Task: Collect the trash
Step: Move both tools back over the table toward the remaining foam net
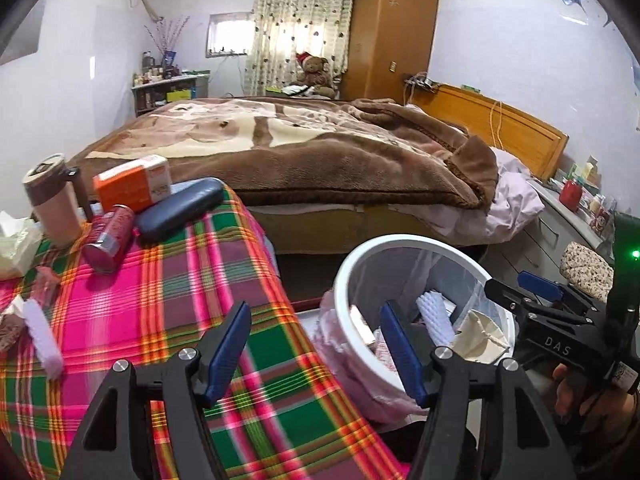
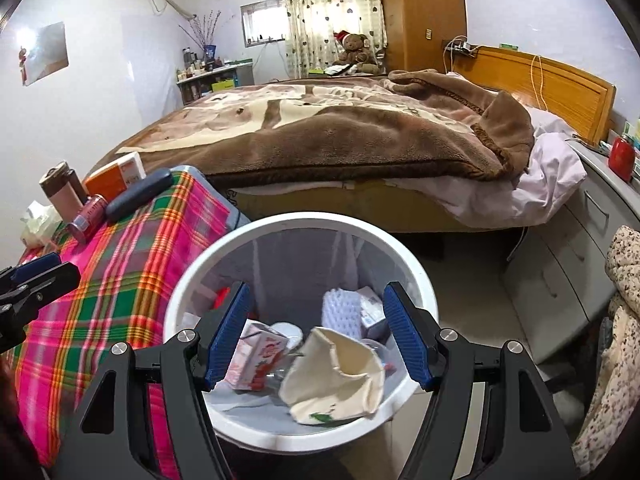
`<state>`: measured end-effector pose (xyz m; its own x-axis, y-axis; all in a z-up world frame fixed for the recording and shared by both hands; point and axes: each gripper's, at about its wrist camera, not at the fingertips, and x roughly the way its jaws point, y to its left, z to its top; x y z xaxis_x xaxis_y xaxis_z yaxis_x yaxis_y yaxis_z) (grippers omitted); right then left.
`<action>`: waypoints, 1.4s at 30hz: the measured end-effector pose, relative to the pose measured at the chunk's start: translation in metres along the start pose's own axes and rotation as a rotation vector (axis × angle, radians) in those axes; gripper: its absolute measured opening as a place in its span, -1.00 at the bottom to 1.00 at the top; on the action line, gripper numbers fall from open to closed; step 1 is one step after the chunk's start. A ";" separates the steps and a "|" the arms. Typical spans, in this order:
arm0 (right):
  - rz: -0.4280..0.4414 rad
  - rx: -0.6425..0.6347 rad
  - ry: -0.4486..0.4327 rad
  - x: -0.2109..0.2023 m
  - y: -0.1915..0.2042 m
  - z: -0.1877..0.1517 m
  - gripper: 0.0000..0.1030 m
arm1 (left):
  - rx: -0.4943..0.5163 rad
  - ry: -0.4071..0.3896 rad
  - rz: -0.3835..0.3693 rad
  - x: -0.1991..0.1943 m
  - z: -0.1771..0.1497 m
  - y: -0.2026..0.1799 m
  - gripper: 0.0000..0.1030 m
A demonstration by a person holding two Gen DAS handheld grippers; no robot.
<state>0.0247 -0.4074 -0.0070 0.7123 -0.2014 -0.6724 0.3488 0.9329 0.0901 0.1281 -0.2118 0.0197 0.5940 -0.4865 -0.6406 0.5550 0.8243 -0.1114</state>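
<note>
A white trash bin (image 2: 208,264) with a clear liner stands beside the plaid-covered table (image 2: 120,280). In it lie a cream crumpled paper bag (image 2: 340,376), a pink carton (image 2: 260,356) and white foam netting (image 2: 342,312). My right gripper (image 2: 316,340) is open and empty above the bin's mouth. My left gripper (image 1: 316,352) is open and empty over the table's right edge, next to the bin (image 1: 348,272). The right gripper (image 1: 536,296) shows at the right of the left wrist view. On the table lie a white foam piece (image 1: 42,336), a red can (image 1: 108,240) and crumpled tissue (image 1: 14,244).
On the table's far end are an orange box (image 1: 132,186), a dark glasses case (image 1: 180,208) and a brown tumbler (image 1: 54,204). A bed with a brown blanket (image 2: 340,136) lies behind. Grey drawers (image 2: 568,256) and a floral cloth (image 2: 624,320) stand at the right.
</note>
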 end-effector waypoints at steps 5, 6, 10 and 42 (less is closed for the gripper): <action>0.021 -0.010 -0.019 -0.006 0.014 0.001 0.36 | -0.011 -0.030 0.047 -0.018 -0.004 0.021 0.29; 0.027 -0.015 -0.021 -0.007 0.018 0.001 0.36 | -0.018 -0.034 0.052 -0.022 -0.005 0.026 0.29; 0.059 -0.019 -0.029 -0.009 0.032 0.001 0.36 | -0.054 -0.039 0.065 -0.033 -0.009 0.045 0.29; 0.370 -0.280 0.070 0.021 0.226 -0.009 0.36 | -0.304 -0.084 0.350 -0.107 -0.046 0.272 0.30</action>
<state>0.1131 -0.1982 -0.0070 0.7119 0.1717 -0.6810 -0.1058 0.9848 0.1378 0.1891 0.0778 0.0228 0.7673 -0.1755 -0.6168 0.1245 0.9843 -0.1252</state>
